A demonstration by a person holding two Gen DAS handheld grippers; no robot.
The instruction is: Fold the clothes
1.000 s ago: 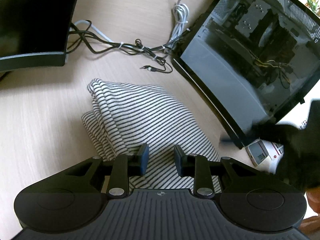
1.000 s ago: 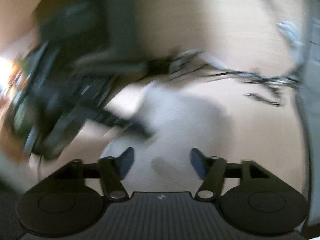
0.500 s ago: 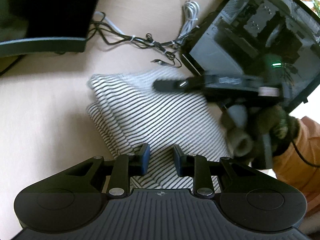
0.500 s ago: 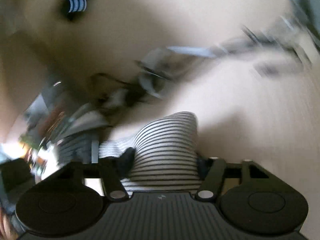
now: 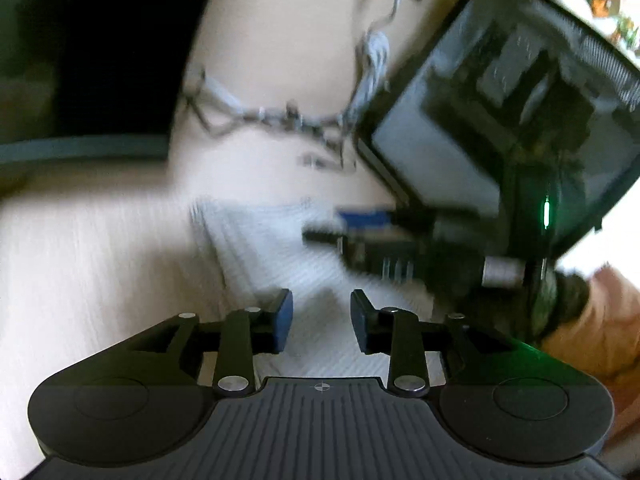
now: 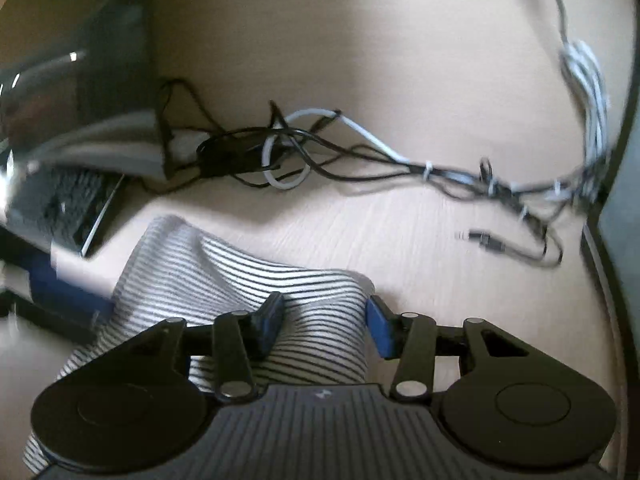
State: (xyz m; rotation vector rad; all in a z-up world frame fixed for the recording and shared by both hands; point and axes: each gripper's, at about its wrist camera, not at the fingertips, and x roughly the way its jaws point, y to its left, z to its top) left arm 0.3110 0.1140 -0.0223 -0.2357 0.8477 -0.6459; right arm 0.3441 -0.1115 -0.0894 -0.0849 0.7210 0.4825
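A white garment with thin black stripes [image 5: 264,248] lies folded on the pale wooden desk [image 5: 80,264], blurred in the left wrist view. My left gripper [image 5: 321,321] hovers over its near edge, open by a narrow gap with nothing between the pads. The right gripper [image 5: 352,236] reaches in from the right across the cloth, held by a gloved hand [image 5: 560,300]. In the right wrist view a raised fold of the striped garment [image 6: 320,320] fills the gap of the right gripper [image 6: 325,324], and both pads press against it.
A dark monitor [image 5: 80,60] stands at the back left and a glass-sided computer case [image 5: 500,100] at the right. Tangled black and white cables [image 6: 360,152] cross the desk behind the garment. A keyboard [image 6: 68,204] sits at the left.
The right gripper swung in over the garment, then narrowed its fingers onto a fold of it. The left gripper kept its gap and shifted slightly; its view is now blurred.
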